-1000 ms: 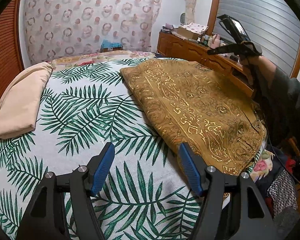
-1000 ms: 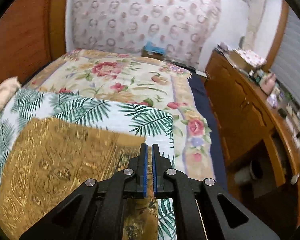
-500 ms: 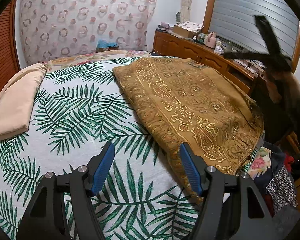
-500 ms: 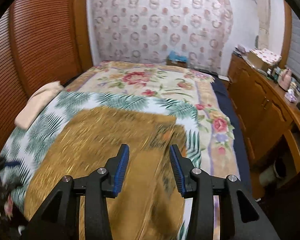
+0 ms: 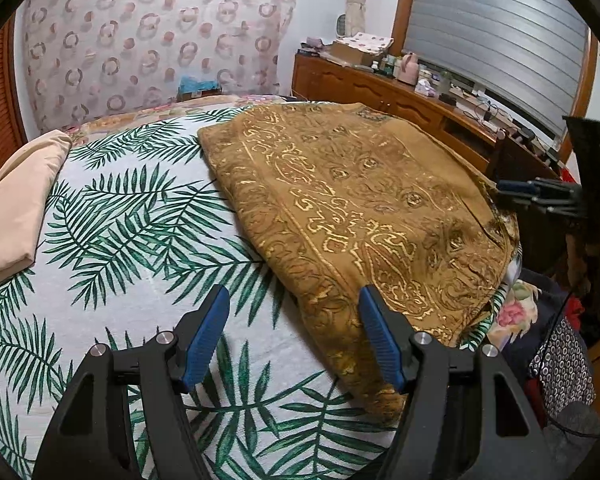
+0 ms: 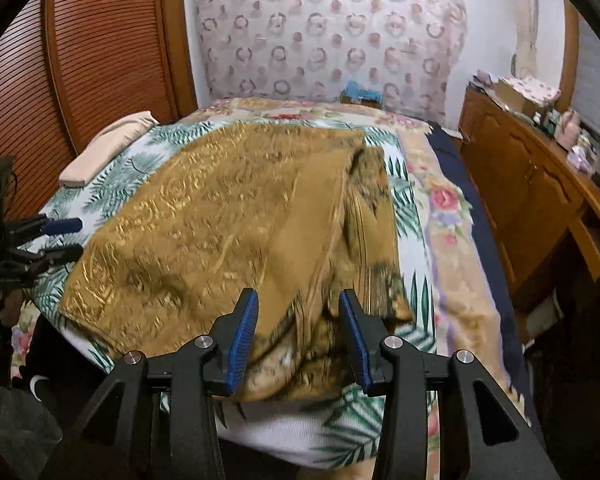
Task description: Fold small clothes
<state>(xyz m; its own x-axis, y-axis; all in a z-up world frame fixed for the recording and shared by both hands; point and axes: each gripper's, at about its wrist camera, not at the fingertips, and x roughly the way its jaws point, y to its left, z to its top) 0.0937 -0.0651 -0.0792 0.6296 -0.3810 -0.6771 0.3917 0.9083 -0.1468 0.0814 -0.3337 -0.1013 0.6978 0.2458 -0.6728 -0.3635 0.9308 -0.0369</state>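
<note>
A golden-brown patterned garment (image 5: 360, 200) lies spread flat on the palm-leaf bed sheet (image 5: 120, 220). My left gripper (image 5: 294, 294) is open just above the garment's near left edge, with the hem under its right finger and nothing gripped. In the right wrist view the same garment (image 6: 220, 220) shows a folded-over flap on its right side. My right gripper (image 6: 299, 298) is open over the garment's near right corner, holding nothing. Each gripper shows in the other's view: the right gripper (image 5: 512, 192) at the garment's right edge, the left gripper (image 6: 60, 236) at its left edge.
A folded beige cloth (image 5: 16, 208) lies at the left side of the bed. A wooden dresser (image 6: 520, 168) crowded with small items runs along the right wall. A slatted wooden door (image 6: 100, 48) stands left. Loose clothes (image 5: 556, 368) are piled beside the bed's near right corner.
My right gripper went from shut to open and drew back and down from the garment's far side to its near right corner. The left gripper stayed open and has hardly moved.
</note>
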